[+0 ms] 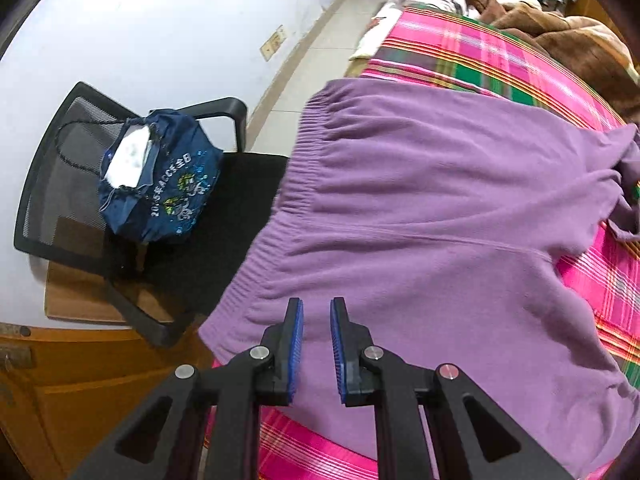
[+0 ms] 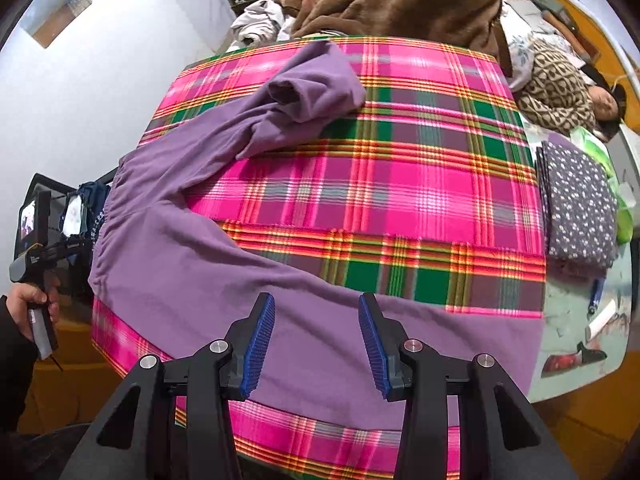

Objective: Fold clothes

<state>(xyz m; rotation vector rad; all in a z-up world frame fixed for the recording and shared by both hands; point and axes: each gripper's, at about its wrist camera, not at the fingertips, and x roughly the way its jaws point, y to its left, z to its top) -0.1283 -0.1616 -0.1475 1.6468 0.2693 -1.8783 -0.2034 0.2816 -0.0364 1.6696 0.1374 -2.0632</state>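
Purple fleece trousers (image 1: 420,208) lie spread on the pink plaid blanket (image 2: 400,184). Beside the blanket, a navy drawstring bag (image 1: 168,184) holds something white. The left gripper (image 1: 317,308) is narrowly parted, the right gripper (image 2: 317,308) wide; both hold nothing.

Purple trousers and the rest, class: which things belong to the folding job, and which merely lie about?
Belonging:
purple trousers
left hand-held gripper
right hand-held gripper
plaid blanket

Lying about:
blue bag on the black chair
brown blanket
folded dotted cloth
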